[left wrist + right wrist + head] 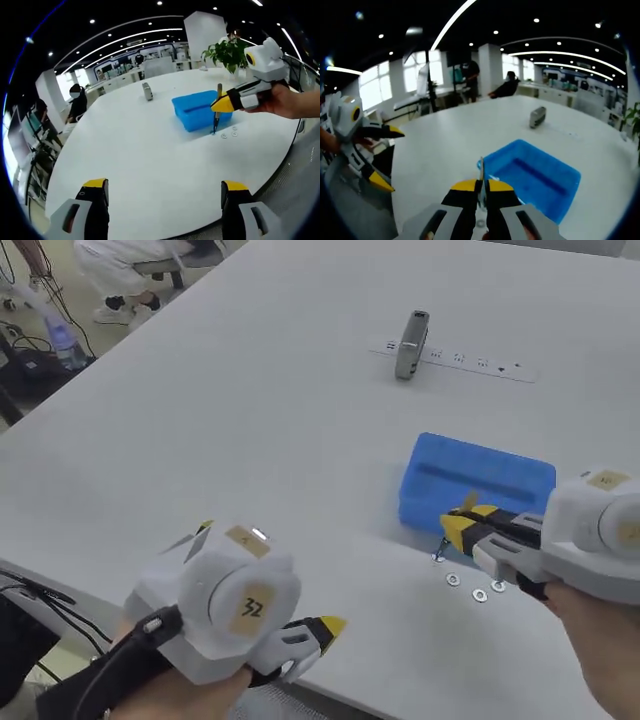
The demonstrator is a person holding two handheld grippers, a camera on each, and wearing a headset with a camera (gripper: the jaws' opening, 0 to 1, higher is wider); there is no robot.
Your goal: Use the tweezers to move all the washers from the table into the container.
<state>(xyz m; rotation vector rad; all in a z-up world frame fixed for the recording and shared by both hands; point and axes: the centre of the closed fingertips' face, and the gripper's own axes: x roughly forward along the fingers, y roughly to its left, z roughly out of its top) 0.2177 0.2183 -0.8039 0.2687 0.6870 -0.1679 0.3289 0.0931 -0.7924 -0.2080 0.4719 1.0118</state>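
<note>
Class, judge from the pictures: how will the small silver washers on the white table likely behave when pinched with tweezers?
The small silver washers lie flat on the smooth white table, so they would probably slide when nudged. Tiny and thin, they are likely light but could slip from the narrow metal tweezers.

Washers (453,580) lie on the table (300,440) just before the container (430,510), seemingly not touching it.

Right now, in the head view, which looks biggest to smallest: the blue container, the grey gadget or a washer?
1. blue container
2. grey gadget, which sits farther from the camera
3. washer, by far the smallest
</note>
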